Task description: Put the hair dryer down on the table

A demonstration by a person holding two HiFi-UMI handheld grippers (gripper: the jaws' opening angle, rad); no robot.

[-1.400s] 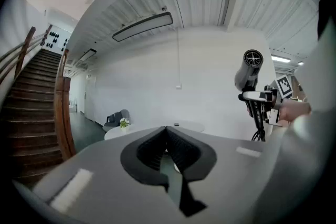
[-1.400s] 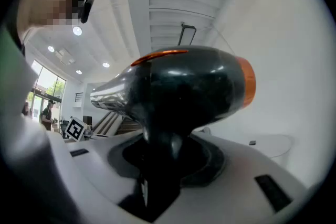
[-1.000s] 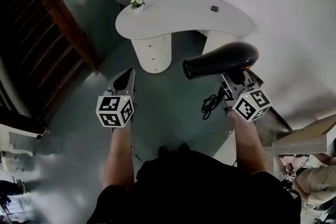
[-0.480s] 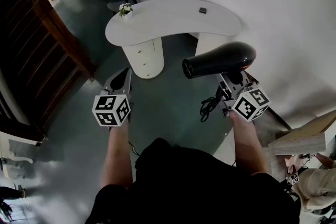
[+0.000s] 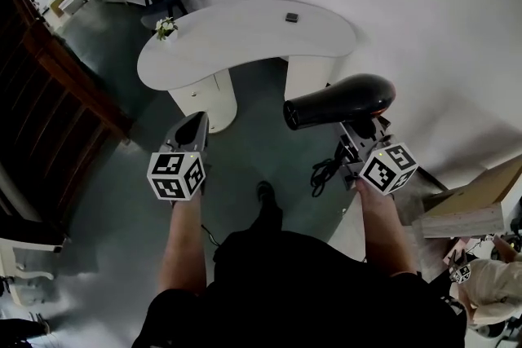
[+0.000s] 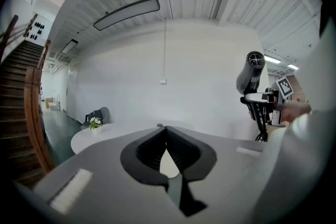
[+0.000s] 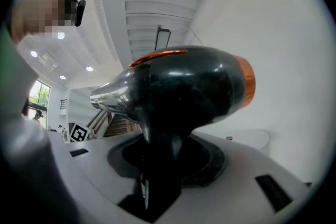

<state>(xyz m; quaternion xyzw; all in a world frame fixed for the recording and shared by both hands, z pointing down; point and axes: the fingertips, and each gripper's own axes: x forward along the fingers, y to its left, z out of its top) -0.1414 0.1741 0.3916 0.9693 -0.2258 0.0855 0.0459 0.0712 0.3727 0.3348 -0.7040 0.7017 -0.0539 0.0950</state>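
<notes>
Grey floor point(image 5: 245, 151) and a white wall fill the room around you, and the white bench point(image 5: 245, 33) lies well ahead of both tongs. Over the last second the bench has slid across the head view. It was ahead of the gap between your tongs, and now it sits more ahead of the left tongs point(image 5: 196, 120) and a little lower in the frame. A shoe point(image 5: 265, 193) has also come into sight below and between the tongs, so you seem to be stepping forward and turning as you go.

The grip has not changed. Your right tongs point(image 5: 359, 138) stay clamped on the handle of the dryer point(image 5: 342, 100), which stands up out of them with its barrel level and its nozzle pointing across toward the left tongs. The right gripper view shows the same thing: the dryer's point(image 7: 178, 86) dark handle is wedged between the jaws of the right tongs point(image 7: 157, 165). The left tongs point(image 6: 166, 134) are closed tip to tip on nothing.

The cord point(image 5: 325, 167) hangs in a loose bundle just below the right tongs.

For the task, this is still the carry. The dryer is in the air and well apart from the bench, so the set-down has not begun. You likely need to get closer and bring the right tongs over the bench top before lowering. Mind the dangling cord as you go.
</notes>
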